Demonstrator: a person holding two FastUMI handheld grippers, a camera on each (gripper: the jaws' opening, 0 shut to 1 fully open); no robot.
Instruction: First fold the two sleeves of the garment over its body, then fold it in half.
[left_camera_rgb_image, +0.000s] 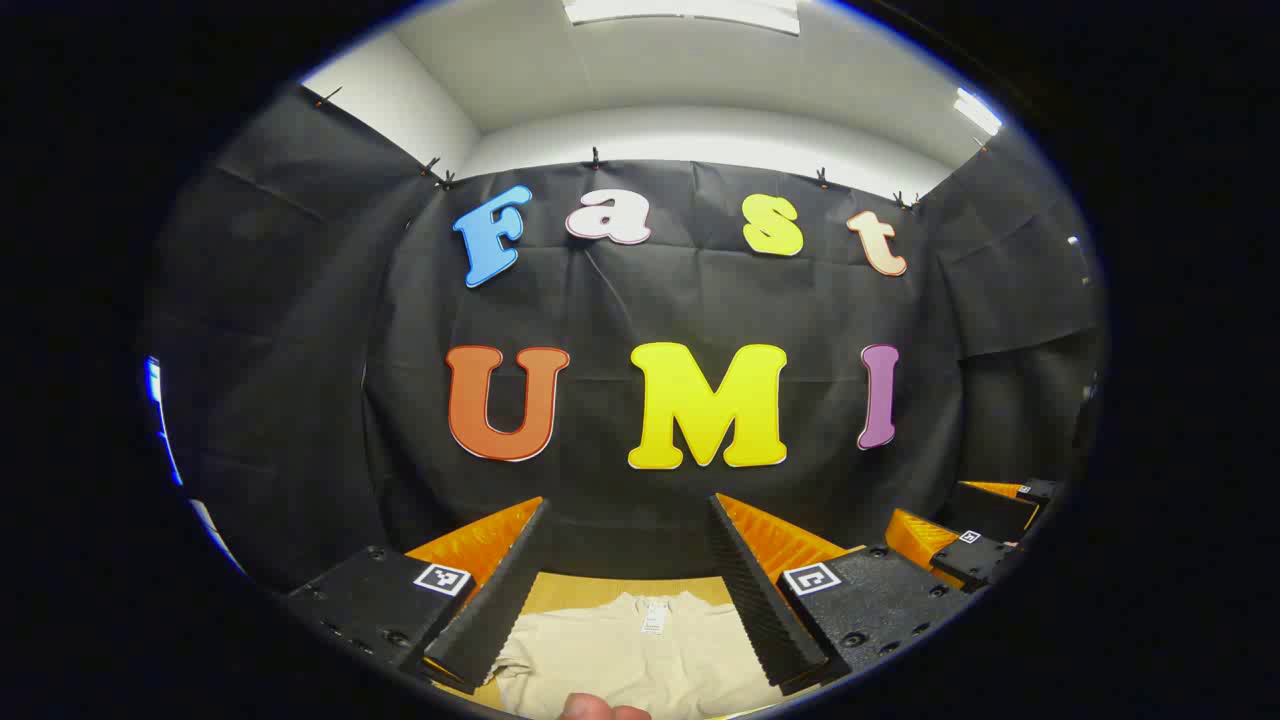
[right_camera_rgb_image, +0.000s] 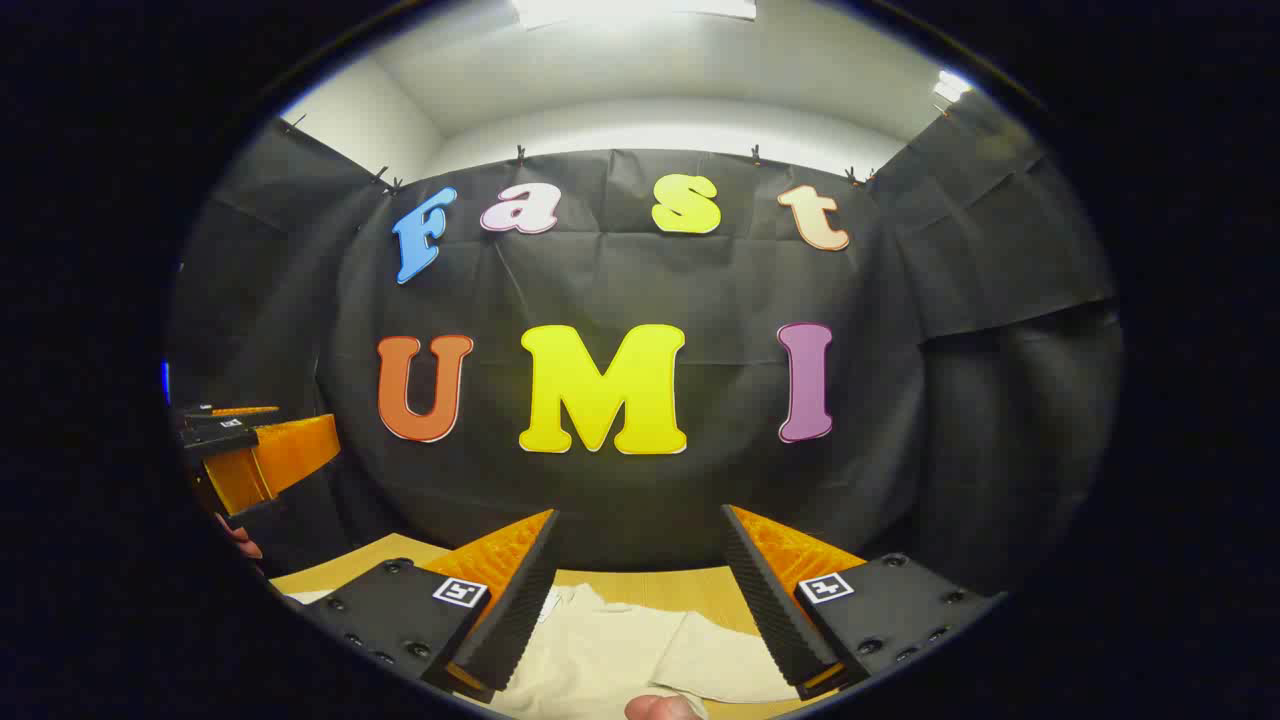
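A cream garment (left_camera_rgb_image: 640, 650) lies flat on the wooden table (left_camera_rgb_image: 570, 590), its collar and label toward the booth wall. My left gripper (left_camera_rgb_image: 630, 515) hangs above it, open, with nothing between its fingers. In the right gripper view the same garment (right_camera_rgb_image: 620, 650) spreads below, one sleeve (right_camera_rgb_image: 730, 660) lying out to the right. My right gripper (right_camera_rgb_image: 640, 525) is open over it, holding nothing. The left gripper (right_camera_rgb_image: 260, 455) also appears at the far left of the right gripper view, and the right gripper (left_camera_rgb_image: 960, 540) at the far right of the left gripper view.
The black cloth booth wall (left_camera_rgb_image: 640, 300) stands close behind the table's far edge. A fingertip (left_camera_rgb_image: 600, 708) shows at the bottom of the left gripper view, and another fingertip (right_camera_rgb_image: 660, 708) at the bottom of the right gripper view.
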